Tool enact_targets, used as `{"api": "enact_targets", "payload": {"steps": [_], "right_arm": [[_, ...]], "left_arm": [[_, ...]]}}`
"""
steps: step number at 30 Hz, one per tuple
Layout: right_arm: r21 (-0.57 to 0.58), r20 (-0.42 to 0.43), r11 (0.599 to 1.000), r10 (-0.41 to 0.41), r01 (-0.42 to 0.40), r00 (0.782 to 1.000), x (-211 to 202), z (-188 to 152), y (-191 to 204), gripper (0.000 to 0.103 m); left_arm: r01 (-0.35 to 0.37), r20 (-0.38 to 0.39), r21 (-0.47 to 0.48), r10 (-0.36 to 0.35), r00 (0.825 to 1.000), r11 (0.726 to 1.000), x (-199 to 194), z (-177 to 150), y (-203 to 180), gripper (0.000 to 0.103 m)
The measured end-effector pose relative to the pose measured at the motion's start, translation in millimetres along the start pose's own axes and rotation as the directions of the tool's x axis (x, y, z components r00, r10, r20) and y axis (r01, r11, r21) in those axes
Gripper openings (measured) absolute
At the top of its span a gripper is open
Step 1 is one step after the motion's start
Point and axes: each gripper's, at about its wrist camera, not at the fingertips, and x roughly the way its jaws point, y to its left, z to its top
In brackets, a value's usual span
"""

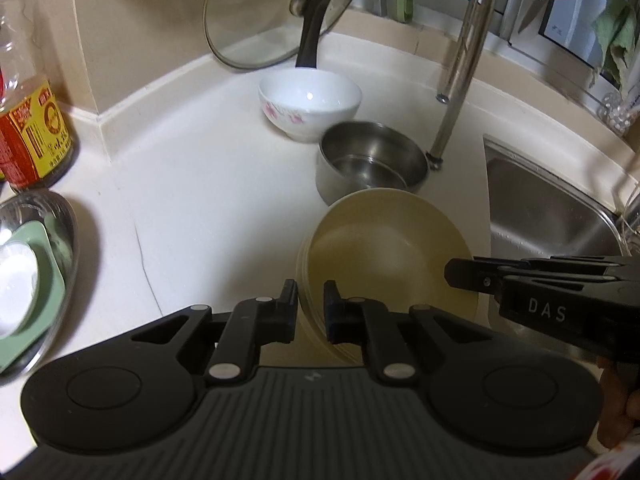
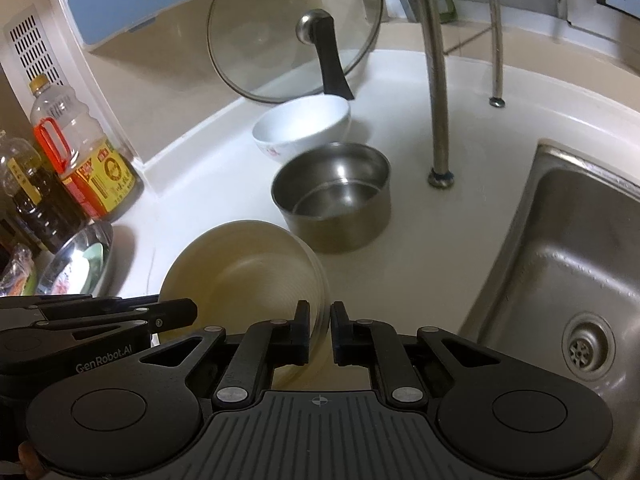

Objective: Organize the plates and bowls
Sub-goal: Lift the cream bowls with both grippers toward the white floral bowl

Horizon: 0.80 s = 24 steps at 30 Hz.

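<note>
A cream bowl point(image 1: 384, 248), seemingly a nested stack with several rims, is tilted over the white counter. My left gripper point(image 1: 311, 308) is shut on its left rim. My right gripper point(image 2: 320, 328) is shut on the right rim of the same cream bowl point(image 2: 244, 268). Each gripper shows in the other's view: the right gripper point(image 1: 460, 276) at the right, the left gripper point(image 2: 188, 312) at the left. Behind stand a steel bowl point(image 1: 372, 164) point(image 2: 332, 196) and a white flowered bowl point(image 1: 310, 100) point(image 2: 300, 128), both upright.
A glass lid point(image 1: 280, 20) leans on the back wall. The faucet pipe point(image 1: 464, 60) rises beside the steel sink point(image 1: 548, 216) at the right. At the left are an oil bottle point(image 1: 28, 120) and a steel dish point(image 1: 60, 216) holding a green soap tray.
</note>
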Motion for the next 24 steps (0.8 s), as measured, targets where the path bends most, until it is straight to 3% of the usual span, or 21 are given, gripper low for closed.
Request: {"api": "enact_targets", "payload": {"steps": [12,24], "right_arm": [[-0.009,0.07,0.999,0.032,-0.032,0.997,12.8,53.8,17.9,0.011],[0.011,0.183,1.0,-0.018,0.016,0.983,36.6,117.3,16.6,0.011]], "left_arm": [[-0.007,0.086,-0.003,0.008,0.996,1.0,0.1,49.2,24.1,0.012],[0.017,0.148,0.016,-0.02,0.989,1.0,28.3,117.2,41.7,0.012]]}}
